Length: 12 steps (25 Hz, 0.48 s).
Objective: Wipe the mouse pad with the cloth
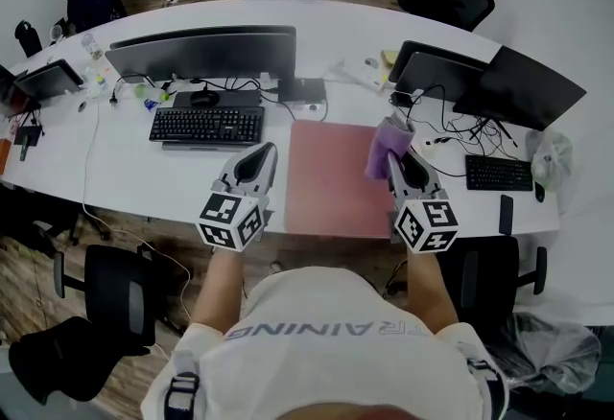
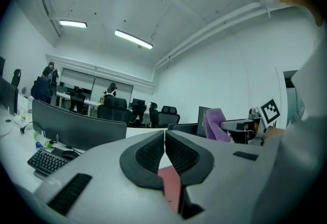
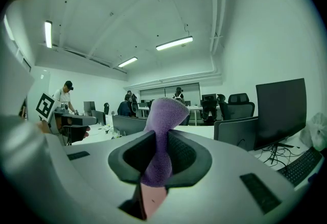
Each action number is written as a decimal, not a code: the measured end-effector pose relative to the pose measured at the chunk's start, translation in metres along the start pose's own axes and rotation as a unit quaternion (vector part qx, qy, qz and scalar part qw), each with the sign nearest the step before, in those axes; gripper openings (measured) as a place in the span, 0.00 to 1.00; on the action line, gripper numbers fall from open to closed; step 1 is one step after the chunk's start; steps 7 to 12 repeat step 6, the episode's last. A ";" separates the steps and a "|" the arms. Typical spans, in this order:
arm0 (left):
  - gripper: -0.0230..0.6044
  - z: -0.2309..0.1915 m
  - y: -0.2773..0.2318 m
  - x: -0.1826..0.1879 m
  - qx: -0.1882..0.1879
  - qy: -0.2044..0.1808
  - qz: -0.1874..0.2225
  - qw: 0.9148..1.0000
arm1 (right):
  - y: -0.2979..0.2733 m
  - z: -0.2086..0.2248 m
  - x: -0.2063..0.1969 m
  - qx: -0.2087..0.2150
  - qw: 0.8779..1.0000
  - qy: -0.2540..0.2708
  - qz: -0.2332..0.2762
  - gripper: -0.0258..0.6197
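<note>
A pinkish-red mouse pad (image 1: 331, 174) lies flat on the white desk (image 1: 115, 178), between the two grippers. My right gripper (image 1: 401, 157) hovers over the pad's right edge, shut on a purple cloth (image 1: 386, 146) that sticks up out of its jaws. In the right gripper view the cloth (image 3: 162, 131) is pinched between the black pads, with the red pad (image 3: 152, 198) showing below. My left gripper (image 1: 259, 159) hangs just left of the pad, jaws pressed together with nothing in them. Through the left gripper view the shut gripper (image 2: 164, 147) sits over a sliver of pad (image 2: 170, 186).
A black keyboard (image 1: 206, 125) and monitor (image 1: 203, 52) stand left of the pad. Laptops (image 1: 436, 71), a second keyboard (image 1: 498, 173) and tangled cables (image 1: 460, 132) crowd the right. A phone (image 1: 506, 214) lies near the front edge. Office chairs (image 1: 115, 293) stand below the desk.
</note>
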<state>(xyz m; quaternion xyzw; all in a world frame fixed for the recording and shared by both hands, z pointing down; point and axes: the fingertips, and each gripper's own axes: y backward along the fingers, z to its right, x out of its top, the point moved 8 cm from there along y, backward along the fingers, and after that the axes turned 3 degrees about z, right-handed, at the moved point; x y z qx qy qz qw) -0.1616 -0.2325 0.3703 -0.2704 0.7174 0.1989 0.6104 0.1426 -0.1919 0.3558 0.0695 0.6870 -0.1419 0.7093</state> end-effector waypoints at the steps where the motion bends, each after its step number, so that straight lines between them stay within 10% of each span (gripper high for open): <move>1: 0.09 0.000 -0.001 0.000 0.000 0.000 -0.001 1.000 | -0.001 0.001 0.000 0.000 1.000 0.001 -0.002 0.18; 12: 0.09 0.000 -0.010 0.001 0.000 0.006 -0.003 1.000 | -0.006 0.009 -0.003 -0.003 1.000 0.005 -0.009 0.18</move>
